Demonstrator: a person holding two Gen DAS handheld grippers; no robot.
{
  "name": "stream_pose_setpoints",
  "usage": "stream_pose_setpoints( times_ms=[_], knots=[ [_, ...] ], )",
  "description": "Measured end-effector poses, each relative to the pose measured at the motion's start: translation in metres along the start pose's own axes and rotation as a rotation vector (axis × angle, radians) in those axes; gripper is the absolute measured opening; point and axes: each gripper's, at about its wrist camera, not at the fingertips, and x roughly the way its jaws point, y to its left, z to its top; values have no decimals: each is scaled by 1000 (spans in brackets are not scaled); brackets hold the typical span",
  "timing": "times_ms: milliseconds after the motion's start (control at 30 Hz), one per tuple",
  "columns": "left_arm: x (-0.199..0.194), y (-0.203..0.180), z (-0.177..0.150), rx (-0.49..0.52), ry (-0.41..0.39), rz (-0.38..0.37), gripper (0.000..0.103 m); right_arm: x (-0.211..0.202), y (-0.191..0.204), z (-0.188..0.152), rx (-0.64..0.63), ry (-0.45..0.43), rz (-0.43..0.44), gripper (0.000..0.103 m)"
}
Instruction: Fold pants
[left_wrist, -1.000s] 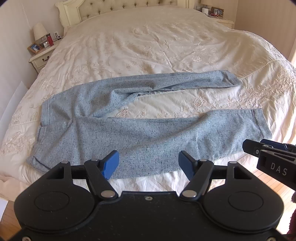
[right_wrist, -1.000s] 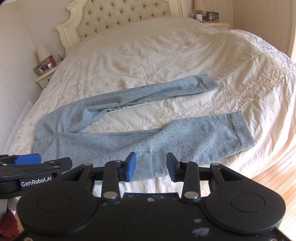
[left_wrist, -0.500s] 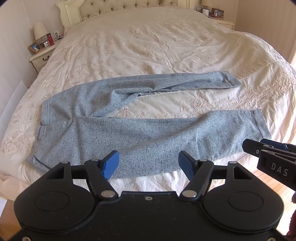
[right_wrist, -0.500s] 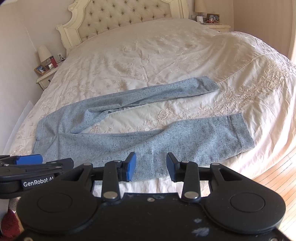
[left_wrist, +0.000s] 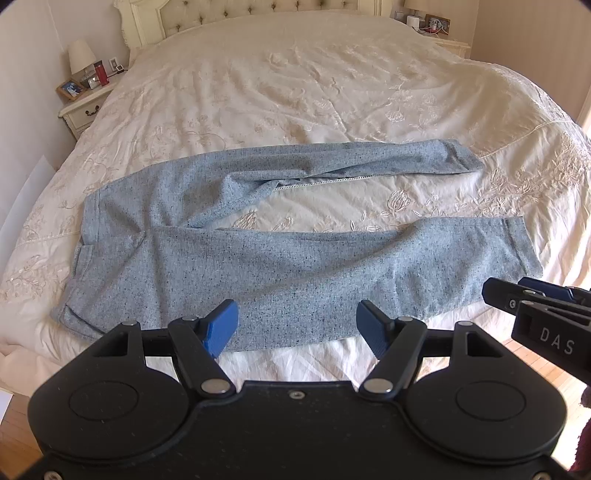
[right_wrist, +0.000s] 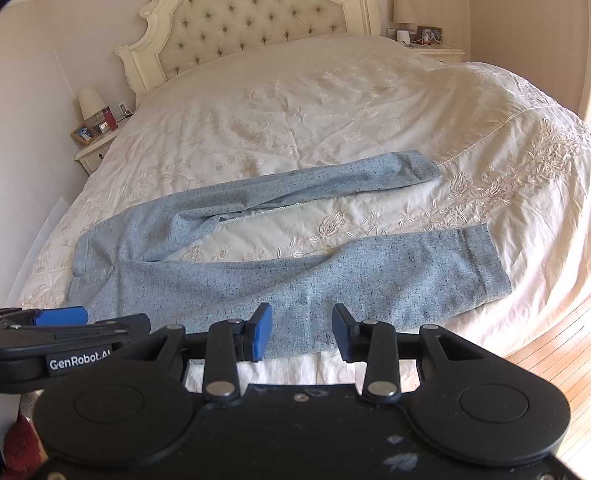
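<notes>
Light blue speckled pants lie spread flat across the near part of a cream bed, waistband at the left, both legs running right in a narrow V. The far leg is twisted, showing a white seam. My left gripper hovers above the near leg's lower edge, open, nothing between its blue pads. Open and empty as well, my right gripper hangs over the same near leg, further right. Each gripper shows at the other view's edge: the right gripper and the left gripper.
The bed's embroidered cream cover stretches back to a tufted headboard. A nightstand with a lamp and photo frames stands at the left, another nightstand at the far right. Wooden floor shows at the lower right.
</notes>
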Motion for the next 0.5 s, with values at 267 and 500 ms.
stream_pose_setpoints(
  times_ms=[267, 500],
  knots=[
    [0, 0, 0, 1, 0, 0, 73, 0, 2, 0, -6, 0, 3, 39],
    [0, 0, 0, 2, 0, 0, 73, -1, 4, 0, -11, 1, 5, 39]
  ],
)
